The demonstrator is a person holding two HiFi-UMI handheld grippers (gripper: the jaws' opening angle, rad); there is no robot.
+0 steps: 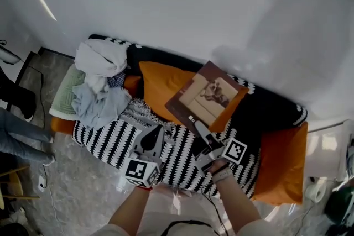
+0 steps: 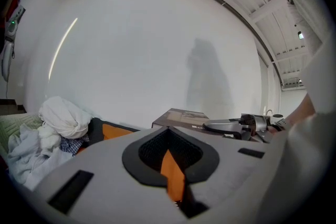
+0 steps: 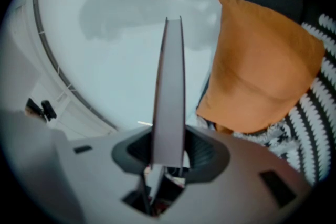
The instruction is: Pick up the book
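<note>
The brown book [image 1: 207, 98] with a pale picture on its cover is lifted clear above the sofa's orange cushion [image 1: 163, 85]. My right gripper [image 1: 198, 123] is shut on the book's near edge; in the right gripper view the book [image 3: 170, 81] stands edge-on between the jaws of that gripper [image 3: 169, 136]. In the left gripper view the book [image 2: 181, 117] lies flat with the right gripper [image 2: 231, 124] clamped on it. My left gripper [image 1: 156, 129] hovers to the left of the book, shut, holding nothing; its tips [image 2: 168, 128] meet.
A black-and-white zigzag blanket [image 1: 110, 138] covers the sofa. A pile of white and pale-blue clothes [image 1: 99, 80] lies at its left end, over a green cushion [image 1: 63, 94]. A second orange cushion [image 1: 282, 163] sits at the right. A white wall [image 1: 193, 3] stands behind.
</note>
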